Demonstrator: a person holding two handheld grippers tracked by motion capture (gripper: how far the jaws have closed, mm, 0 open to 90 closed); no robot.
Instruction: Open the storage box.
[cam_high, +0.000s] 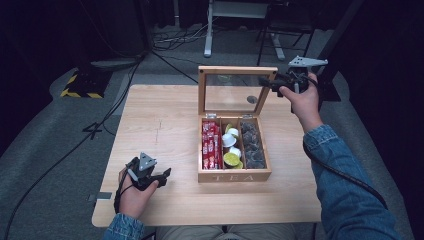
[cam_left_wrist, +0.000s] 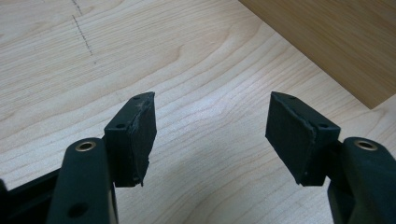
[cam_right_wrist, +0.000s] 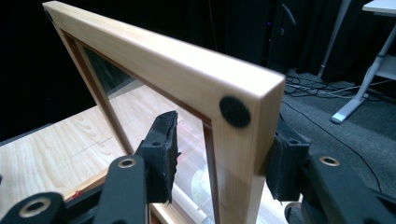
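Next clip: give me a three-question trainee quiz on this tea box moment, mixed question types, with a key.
1. True or false: the lid of the tea box stands open.
2. Which compartment holds the red packets? A) the left one B) the middle one C) the right one
3. Fill in: the right hand-held gripper has its jaws on either side of the lid's ____, while the left hand-held gripper is open over the table.

Key
1. True: the glass-paned lid is raised upright behind the compartments.
2. A
3. Corner, by the black round pad. Whether the jaws press the wood cannot be told.
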